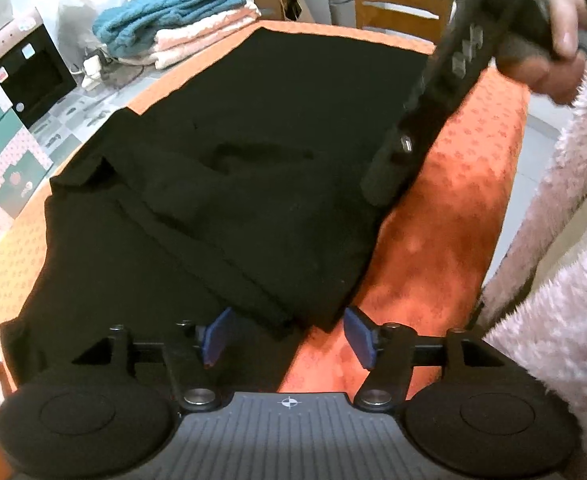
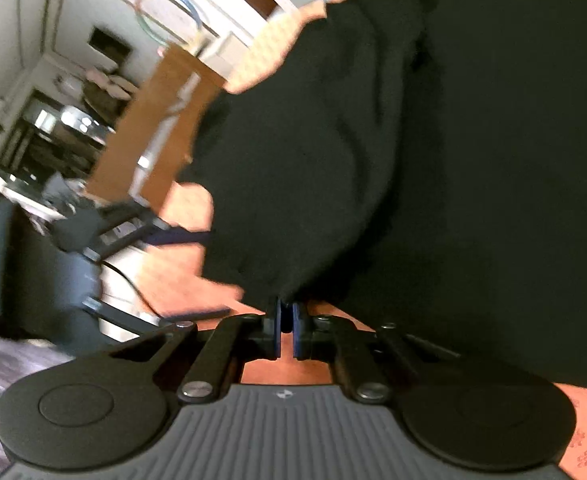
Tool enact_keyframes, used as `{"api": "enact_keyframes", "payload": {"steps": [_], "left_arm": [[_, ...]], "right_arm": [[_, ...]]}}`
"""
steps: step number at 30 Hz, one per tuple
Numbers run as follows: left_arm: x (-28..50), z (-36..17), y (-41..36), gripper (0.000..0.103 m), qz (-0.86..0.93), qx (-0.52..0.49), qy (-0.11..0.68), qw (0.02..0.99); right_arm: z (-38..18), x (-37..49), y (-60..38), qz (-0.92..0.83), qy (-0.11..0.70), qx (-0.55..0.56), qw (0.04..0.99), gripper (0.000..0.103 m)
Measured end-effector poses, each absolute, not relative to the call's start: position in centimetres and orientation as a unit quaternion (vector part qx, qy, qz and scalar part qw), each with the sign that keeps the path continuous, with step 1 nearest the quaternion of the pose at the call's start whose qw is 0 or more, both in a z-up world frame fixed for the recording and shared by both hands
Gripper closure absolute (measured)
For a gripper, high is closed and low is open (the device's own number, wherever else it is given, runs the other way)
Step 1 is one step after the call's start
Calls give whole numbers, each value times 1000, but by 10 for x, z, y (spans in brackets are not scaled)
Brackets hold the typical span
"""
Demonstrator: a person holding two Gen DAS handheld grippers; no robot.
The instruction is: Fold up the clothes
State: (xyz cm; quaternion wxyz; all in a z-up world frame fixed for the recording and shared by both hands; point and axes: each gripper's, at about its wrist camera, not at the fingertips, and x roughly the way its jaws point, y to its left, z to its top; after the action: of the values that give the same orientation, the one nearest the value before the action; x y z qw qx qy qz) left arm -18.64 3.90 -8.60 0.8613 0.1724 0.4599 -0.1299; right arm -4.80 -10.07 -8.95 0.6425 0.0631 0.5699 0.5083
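Pinching soft, creased black garment (image 2: pixel 373 140)

Black garment (image 1: pixel 229 168): one
Grippers: two (image 1: pixel 289 332) (image 2: pixel 286 322)
Folded towels (image 1: pixel 181 20): one stack
Orange cover (image 1: pixel 465 184): one

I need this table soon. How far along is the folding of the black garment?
Partly done: the black garment on the orange cloth already lies doubled, with layered edges. In hand: the right gripper is shut on its edge, while the left gripper stands open at a corner. Left: further folds; it is still broad and wrinkled.
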Motion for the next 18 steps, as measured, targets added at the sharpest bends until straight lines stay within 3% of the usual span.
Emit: {"api": "enact_keyframes", "payload": {"steps": [15, 16, 18], "left_arm": [[-164, -78, 15, 33, -71, 119, 389, 911], [-164, -76, 16, 35, -56, 119, 378, 916], [-167, -72, 19, 53, -27, 120, 362, 924]], "right_arm": [[-40, -25, -102, 510, 544, 187, 640, 96], [-39, -25, -103, 509, 544, 189, 640, 96], [-37, -24, -104, 509, 541, 191, 641, 96]]}}
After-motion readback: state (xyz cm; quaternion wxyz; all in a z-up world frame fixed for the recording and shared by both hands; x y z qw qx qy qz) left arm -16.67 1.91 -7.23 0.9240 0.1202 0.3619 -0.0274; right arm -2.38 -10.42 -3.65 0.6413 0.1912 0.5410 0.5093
